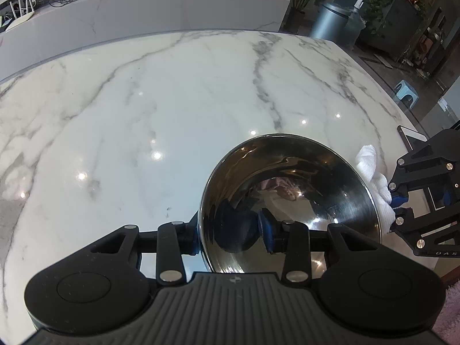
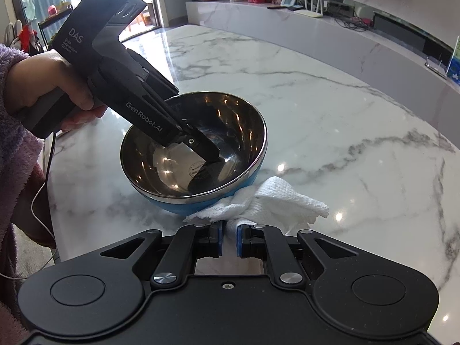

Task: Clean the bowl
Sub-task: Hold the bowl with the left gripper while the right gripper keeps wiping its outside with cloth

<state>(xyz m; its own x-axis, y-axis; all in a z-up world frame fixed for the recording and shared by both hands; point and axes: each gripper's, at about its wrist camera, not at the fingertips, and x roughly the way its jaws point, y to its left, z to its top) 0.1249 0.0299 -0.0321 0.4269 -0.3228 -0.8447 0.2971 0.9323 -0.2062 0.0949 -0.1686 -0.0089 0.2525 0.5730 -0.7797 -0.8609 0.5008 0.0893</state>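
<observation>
L gripper (image 1: 230, 230) clamped on near wall of steel bowl (image 2: 198, 143), one finger inside, one out; bowl tipped on marble table (image 1: 172, 100) near its edge. R gripper (image 2: 228, 237) pinched narrow on white paper towel (image 2: 267, 201), towel touching bowl's blue outside. Risks imo: rim grip on slick curved steel, wipe force could twist bowl out or skid it; thin towel could tear or slip from pads

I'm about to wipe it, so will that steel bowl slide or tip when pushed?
The bowl probably rocks easily: it already sits tilted on a rounded blue base. It could slide on the glossy marble table. The left gripper pinching its rim should steady it.
</observation>
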